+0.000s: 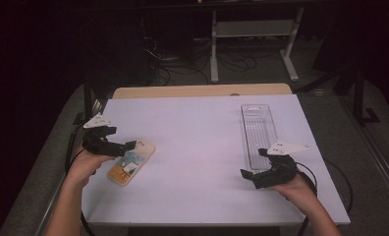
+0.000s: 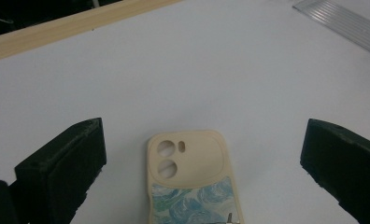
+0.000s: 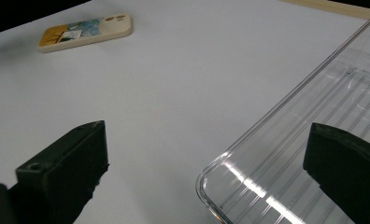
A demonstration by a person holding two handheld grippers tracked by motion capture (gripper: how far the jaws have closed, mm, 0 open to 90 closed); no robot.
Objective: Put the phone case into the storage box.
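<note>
On the left side of the white table, the left gripper sits low at the near-left end of a phone case, its jaws wide apart. From the left gripper view, the case lies flat on the table between the two black jaws, camera cut-outs pointing away, and neither jaw touches it. Cream at the lens end, it carries a blue swirled print further down and an orange patch at the end nearest the person. Bare table runs across the middle. Toward the right, a clear tray lies lengthwise, its long sides running away from the person, well apart from the case. At its near end, the right gripper is held just off the tray's near corner, jaws also wide apart. From the right gripper view, the tray's rounded corner sits between the jaws, nearer the right one; whether that jaw touches the tray cannot be told.
</note>
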